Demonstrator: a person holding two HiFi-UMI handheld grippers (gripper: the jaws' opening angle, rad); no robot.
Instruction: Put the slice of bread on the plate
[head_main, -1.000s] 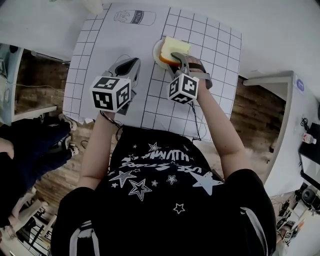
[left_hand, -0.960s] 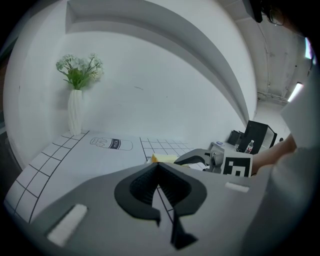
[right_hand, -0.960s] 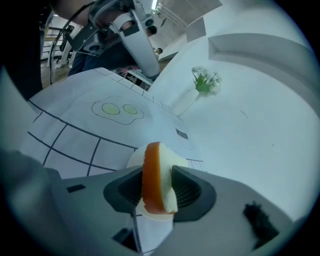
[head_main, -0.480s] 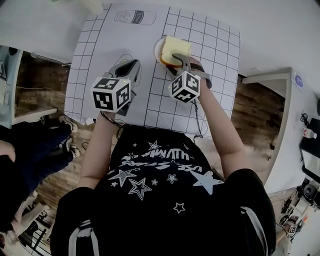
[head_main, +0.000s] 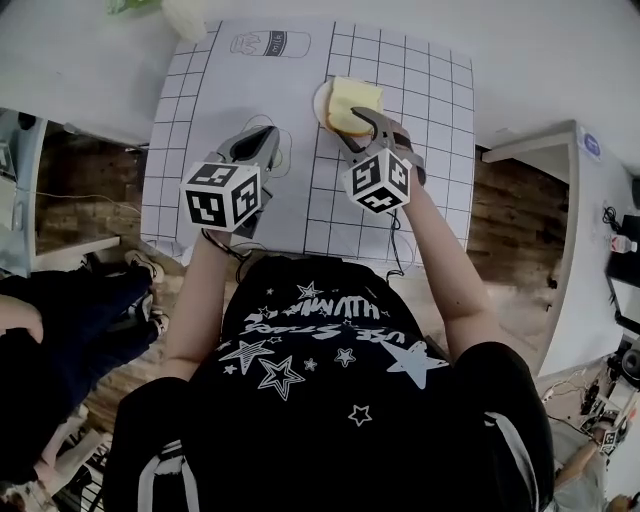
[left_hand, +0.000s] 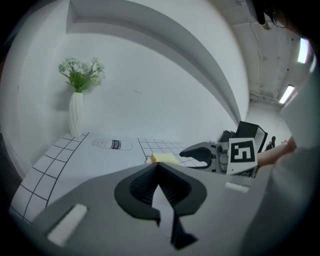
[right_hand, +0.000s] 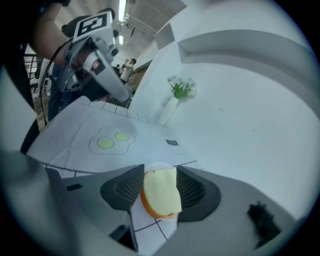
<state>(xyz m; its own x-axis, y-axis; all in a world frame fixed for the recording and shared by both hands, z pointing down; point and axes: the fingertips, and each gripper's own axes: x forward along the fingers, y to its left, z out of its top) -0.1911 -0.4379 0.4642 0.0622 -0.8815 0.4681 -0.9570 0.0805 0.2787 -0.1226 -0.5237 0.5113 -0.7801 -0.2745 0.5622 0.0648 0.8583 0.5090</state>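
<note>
With the right gripper's (right_hand: 159, 194) jaws pinching the sides of the slice of bread (right_hand: 161, 187), which lies flat on the plate (head_main: 319, 100), they should spread fully before backing straight out, while the left gripper (left_hand: 158, 167), jaws together and empty, waits aside.

Gridded white mat (head_main: 200, 110) fills upper centre of frame. Slice of bread (head_main: 352, 104) over white plate (head_main: 320, 100), top centre. Right gripper (head_main: 364, 128) at bread's near edge, jaws either side of it. Left gripper (head_main: 262, 142) to its left, over mat. Milk-carton drawing (head_main: 258, 42) at mat's top edge. Person's black star-print shirt (head_main: 320, 390) fills lower frame.
</note>
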